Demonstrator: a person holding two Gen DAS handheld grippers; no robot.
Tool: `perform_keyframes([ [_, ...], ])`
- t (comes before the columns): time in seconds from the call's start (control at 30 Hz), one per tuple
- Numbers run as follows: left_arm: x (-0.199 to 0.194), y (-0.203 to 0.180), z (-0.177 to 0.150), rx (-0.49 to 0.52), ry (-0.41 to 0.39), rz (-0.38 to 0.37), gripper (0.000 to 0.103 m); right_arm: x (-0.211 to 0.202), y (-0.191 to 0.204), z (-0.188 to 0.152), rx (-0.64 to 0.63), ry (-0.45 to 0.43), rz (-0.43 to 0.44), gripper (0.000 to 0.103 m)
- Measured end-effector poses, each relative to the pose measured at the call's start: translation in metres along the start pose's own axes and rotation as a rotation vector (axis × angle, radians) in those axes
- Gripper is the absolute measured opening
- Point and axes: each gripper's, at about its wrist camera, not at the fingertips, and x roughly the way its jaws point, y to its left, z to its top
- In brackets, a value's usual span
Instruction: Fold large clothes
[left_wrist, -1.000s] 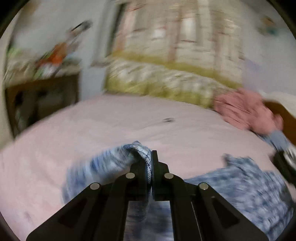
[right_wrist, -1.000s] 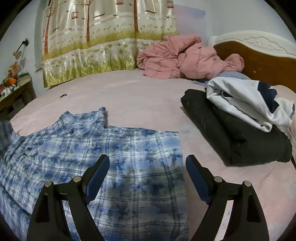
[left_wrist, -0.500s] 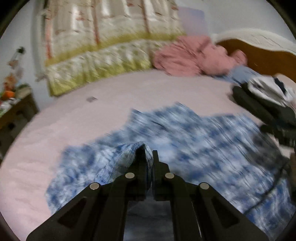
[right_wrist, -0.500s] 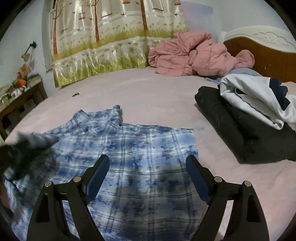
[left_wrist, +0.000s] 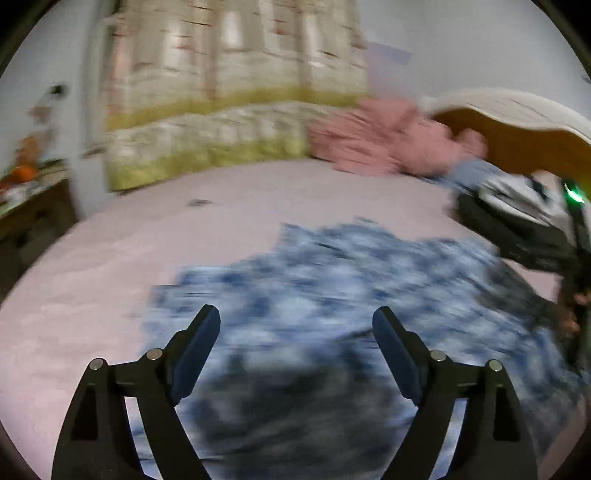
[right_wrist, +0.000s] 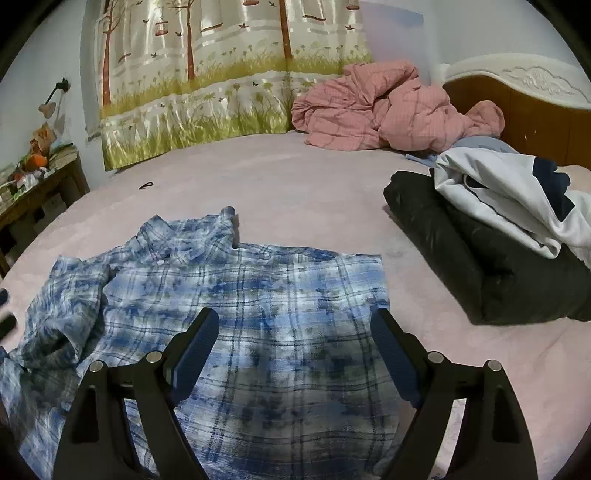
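A blue and white plaid shirt (right_wrist: 258, 314) lies spread on the pink bed (right_wrist: 295, 184), collar toward the far side, its left sleeve folded in over the body. My right gripper (right_wrist: 293, 345) is open and empty just above the shirt's lower part. My left gripper (left_wrist: 295, 343) is open and empty over the shirt (left_wrist: 332, 288), which is blurred in the left wrist view. The right gripper's body shows at the right edge of the left wrist view (left_wrist: 576, 258).
A folded black garment (right_wrist: 461, 251) with a white and navy one (right_wrist: 509, 199) on top lies at the right. A crumpled pink quilt (right_wrist: 388, 107) sits by the wooden headboard (right_wrist: 535, 107). A cluttered side table (right_wrist: 33, 184) stands at the left. A small dark item (right_wrist: 146, 185) lies on the bed.
My left gripper carried the sleeve to the right over the shirt, then opened and let it go. The right gripper stayed open above the shirt.
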Motion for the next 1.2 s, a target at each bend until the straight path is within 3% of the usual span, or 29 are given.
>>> perform_keyframes([
  [0.13,0.022,0.058,-0.005,-0.1,0.044,0.214,0.084,-0.002,0.001,0.0,-0.004,-0.007,0.002,0.086],
  [0.23,0.047,0.091,-0.014,-0.189,0.157,0.186,0.081,-0.002,0.001,0.0,-0.002,-0.006,0.005,0.086],
  [0.33,0.059,0.115,-0.024,-0.299,0.223,0.106,0.065,-0.003,0.001,0.0,-0.002,-0.01,0.006,0.086],
  [0.4,0.06,0.118,-0.028,-0.327,0.226,0.069,0.042,-0.003,0.001,0.0,0.002,-0.014,0.01,0.086],
  [0.43,0.06,0.117,-0.029,-0.334,0.224,0.047,0.035,-0.003,0.0,0.0,0.003,-0.014,0.012,0.086],
  [0.5,0.06,0.116,-0.029,-0.332,0.223,0.009,0.005,-0.003,0.0,0.0,0.004,-0.013,0.011,0.086],
  [0.53,0.059,0.113,-0.029,-0.328,0.218,-0.002,0.0,-0.003,0.0,0.0,0.004,-0.013,0.011,0.086],
  [0.7,0.041,0.099,-0.014,-0.273,0.131,-0.065,0.0,-0.004,0.0,-0.001,0.012,-0.015,0.014,0.086],
  [0.73,0.039,0.094,-0.01,-0.253,0.12,-0.061,0.0,-0.005,0.001,-0.001,0.01,-0.015,0.015,0.086],
  [0.8,0.035,0.091,-0.008,-0.223,0.105,0.024,0.004,-0.004,0.0,-0.001,0.008,-0.015,0.013,0.086],
  [0.83,0.036,0.094,-0.008,-0.23,0.11,0.072,0.014,-0.005,0.0,-0.001,0.006,-0.014,0.012,0.086],
  [0.87,0.04,0.099,-0.01,-0.246,0.132,0.104,0.05,-0.004,0.0,-0.001,0.006,-0.012,0.012,0.086],
  [0.9,0.044,0.105,-0.011,-0.262,0.145,0.112,0.067,-0.005,-0.001,0.0,0.006,-0.012,0.013,0.086],
  [1.0,0.05,0.123,-0.018,-0.304,0.19,0.092,0.065,-0.006,0.001,0.0,-0.004,-0.01,0.014,0.086],
  [1.13,0.054,0.135,-0.025,-0.368,0.208,-0.008,0.061,-0.005,0.0,0.002,-0.015,-0.012,0.01,0.086],
  [1.17,0.057,0.135,-0.027,-0.365,0.222,-0.019,0.056,-0.005,0.0,0.002,-0.014,-0.011,0.012,0.086],
  [1.2,0.059,0.134,-0.029,-0.363,0.235,-0.028,0.044,-0.005,0.0,0.002,-0.012,-0.01,0.013,0.086],
])
